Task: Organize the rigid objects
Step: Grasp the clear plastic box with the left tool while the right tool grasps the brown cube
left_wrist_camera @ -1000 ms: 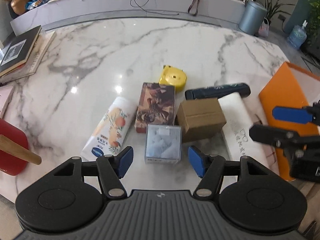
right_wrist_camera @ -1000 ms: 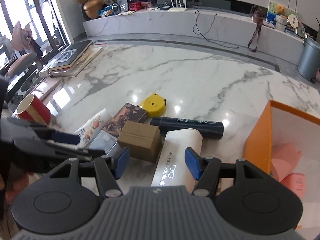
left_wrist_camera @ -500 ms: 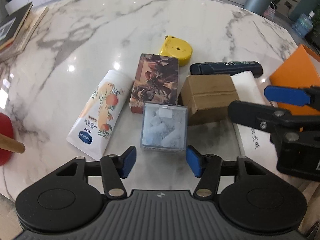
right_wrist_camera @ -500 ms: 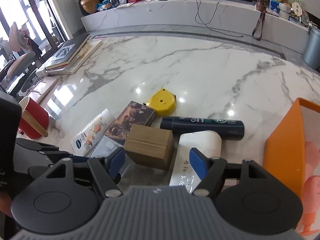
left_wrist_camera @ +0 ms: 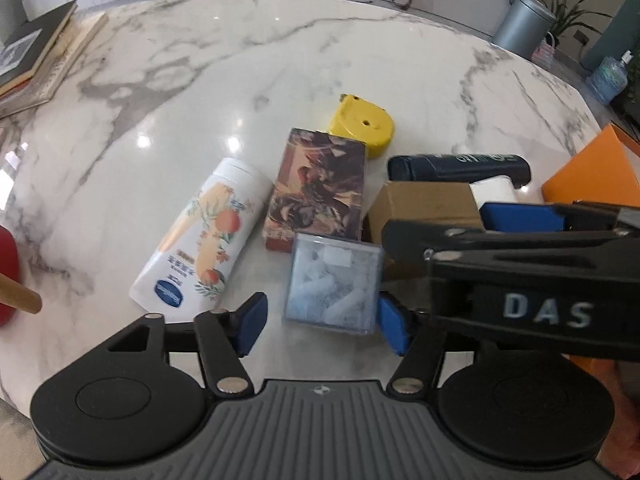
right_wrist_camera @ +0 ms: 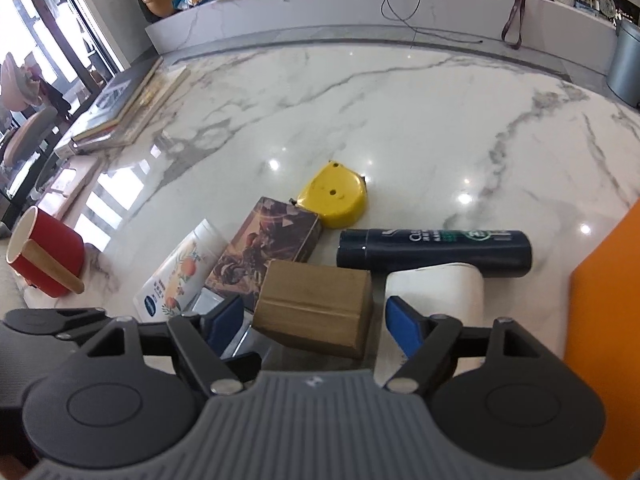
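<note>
Blue pads on the left gripper stand apart, and the jaws have just been opening again after a quick squeeze. The clear plastic box sits between them on the marble table; the right-hand pad is just at the box's corner, the left-hand pad clearly off it, so nothing is clenched here.

Going left to right across the table in the left wrist view: a red cup at the edge, a white lotion bottle lying flat, a picture-printed box beside it, the yellow tape measure just beyond, then the cardboard box, the dark bottle lying on its side, and the orange bin at far right.

Over to the right gripper: its jaws have been opening too and stand wide. The cardboard box lies squarely between the blue pads, with a gap showing on each side, so the grip is loose, not closed on it. A white case lies just past the right-hand pad, touching the dark bottle.
</note>
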{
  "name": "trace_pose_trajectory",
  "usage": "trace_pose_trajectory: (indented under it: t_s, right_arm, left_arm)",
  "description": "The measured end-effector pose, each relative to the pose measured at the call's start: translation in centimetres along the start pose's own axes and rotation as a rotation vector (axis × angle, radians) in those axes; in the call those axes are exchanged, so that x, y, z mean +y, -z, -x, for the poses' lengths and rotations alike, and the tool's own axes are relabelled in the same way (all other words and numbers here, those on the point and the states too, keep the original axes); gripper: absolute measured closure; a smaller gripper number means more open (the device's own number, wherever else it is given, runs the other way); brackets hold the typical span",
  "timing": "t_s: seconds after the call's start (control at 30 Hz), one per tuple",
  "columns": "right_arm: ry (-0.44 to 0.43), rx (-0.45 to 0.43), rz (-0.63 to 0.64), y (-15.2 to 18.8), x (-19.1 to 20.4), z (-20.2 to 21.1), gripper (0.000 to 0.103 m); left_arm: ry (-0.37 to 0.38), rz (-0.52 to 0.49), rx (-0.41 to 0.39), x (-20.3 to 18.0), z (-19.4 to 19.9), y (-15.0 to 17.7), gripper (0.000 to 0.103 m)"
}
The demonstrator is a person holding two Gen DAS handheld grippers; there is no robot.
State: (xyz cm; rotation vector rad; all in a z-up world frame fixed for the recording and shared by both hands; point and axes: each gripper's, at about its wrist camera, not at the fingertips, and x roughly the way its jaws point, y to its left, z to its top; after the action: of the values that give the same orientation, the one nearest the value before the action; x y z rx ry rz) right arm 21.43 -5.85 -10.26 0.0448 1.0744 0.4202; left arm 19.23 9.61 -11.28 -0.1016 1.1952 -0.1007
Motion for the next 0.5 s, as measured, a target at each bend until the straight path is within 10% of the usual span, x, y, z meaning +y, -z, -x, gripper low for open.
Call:
trace_pose_trajectory:
  t_s: [0.5]
  right_arm:
    - [-0.021, 0.043, -0.009, -0.2, 0.1, -0.9, 0.034]
  left_arm:
    - [-0.049, -0.082, -0.078, -1.1, 0.2, -0.6, 0.023]
